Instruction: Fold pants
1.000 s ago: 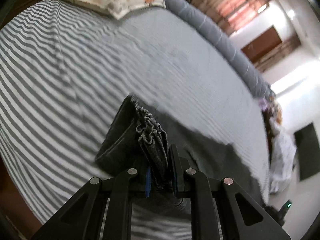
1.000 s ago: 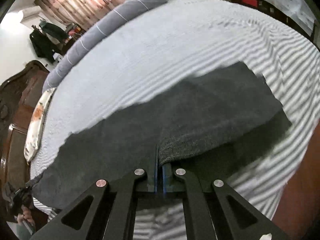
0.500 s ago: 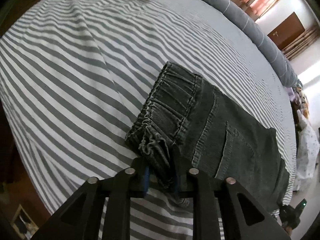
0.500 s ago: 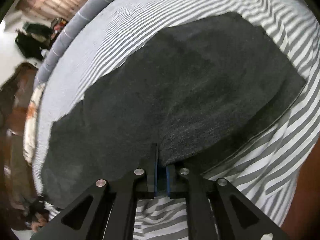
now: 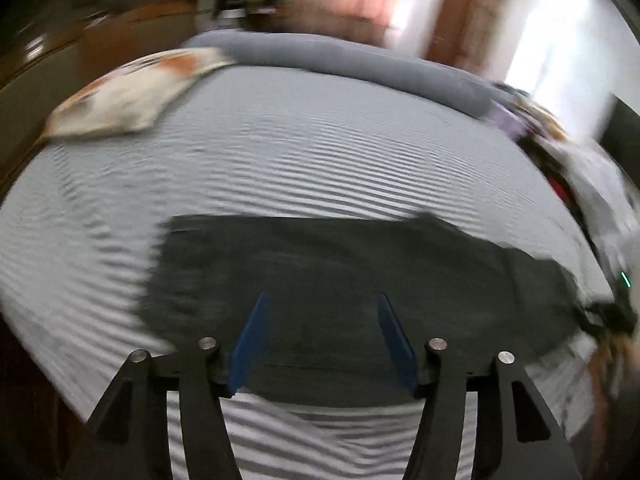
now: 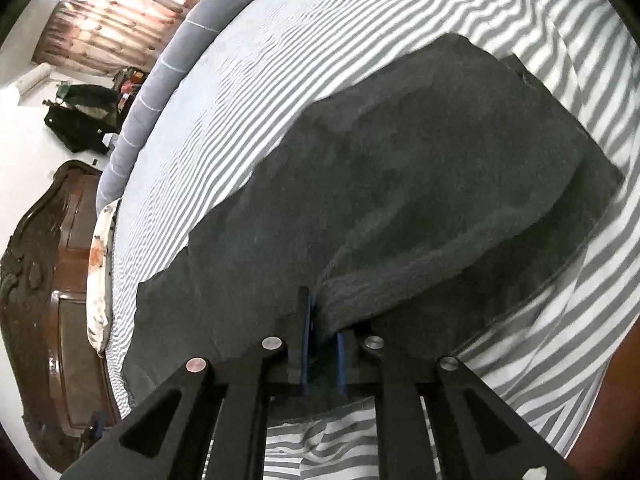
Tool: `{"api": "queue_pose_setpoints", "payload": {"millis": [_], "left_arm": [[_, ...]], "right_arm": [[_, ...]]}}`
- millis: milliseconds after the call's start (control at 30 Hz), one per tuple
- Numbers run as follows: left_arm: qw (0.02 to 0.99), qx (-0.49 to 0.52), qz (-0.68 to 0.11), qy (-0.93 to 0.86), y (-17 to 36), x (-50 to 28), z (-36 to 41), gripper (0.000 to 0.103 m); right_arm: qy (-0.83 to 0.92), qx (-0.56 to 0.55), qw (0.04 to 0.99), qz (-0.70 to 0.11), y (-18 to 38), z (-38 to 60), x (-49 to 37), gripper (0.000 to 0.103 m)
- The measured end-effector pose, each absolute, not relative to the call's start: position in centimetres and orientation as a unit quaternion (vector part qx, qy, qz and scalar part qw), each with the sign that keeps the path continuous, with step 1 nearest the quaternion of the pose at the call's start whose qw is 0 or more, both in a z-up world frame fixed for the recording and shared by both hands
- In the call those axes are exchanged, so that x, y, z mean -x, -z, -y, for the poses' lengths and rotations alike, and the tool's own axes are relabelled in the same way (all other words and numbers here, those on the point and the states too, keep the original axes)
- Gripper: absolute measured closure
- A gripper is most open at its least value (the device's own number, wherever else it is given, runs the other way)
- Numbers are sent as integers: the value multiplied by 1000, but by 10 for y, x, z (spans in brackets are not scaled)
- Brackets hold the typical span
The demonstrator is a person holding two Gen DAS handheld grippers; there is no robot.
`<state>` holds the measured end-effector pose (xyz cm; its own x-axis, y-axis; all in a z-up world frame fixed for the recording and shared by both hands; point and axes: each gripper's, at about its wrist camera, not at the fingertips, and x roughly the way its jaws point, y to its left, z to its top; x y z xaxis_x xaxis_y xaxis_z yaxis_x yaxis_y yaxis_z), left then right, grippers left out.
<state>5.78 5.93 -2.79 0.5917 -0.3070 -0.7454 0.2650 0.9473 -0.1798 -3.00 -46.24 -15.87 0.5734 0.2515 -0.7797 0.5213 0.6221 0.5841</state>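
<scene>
The dark grey pants (image 5: 340,276) lie flat across the striped bed, folded lengthwise. My left gripper (image 5: 322,300) is open and empty, its blue pads (image 5: 250,340) spread just above the near edge of the pants. In the right wrist view the pants (image 6: 400,184) fill the middle, and my right gripper (image 6: 322,320) is shut on a raised fold of the leg fabric at its near edge. The left wrist view is blurred by motion.
The bed has a grey-and-white striped sheet (image 5: 320,152). A floral pillow (image 5: 132,92) and a long grey bolster (image 5: 340,64) lie at the far side. A dark wooden headboard (image 6: 52,280) stands at the left. Clothes are piled at the right (image 5: 580,184).
My left gripper has let go of the waistband, opened wide and pulled back. The pants now lie flat. My right gripper still holds the leg fabric.
</scene>
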Motion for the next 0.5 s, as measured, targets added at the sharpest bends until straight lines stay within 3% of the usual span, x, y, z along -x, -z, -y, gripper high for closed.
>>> {"api": "queue_pose_setpoints", "payload": {"millis": [500], "left_arm": [[798,-181,-410,402,77,-4,191,42]], "right_arm": [[49,-444,769,-458,147,480,28,94]]}}
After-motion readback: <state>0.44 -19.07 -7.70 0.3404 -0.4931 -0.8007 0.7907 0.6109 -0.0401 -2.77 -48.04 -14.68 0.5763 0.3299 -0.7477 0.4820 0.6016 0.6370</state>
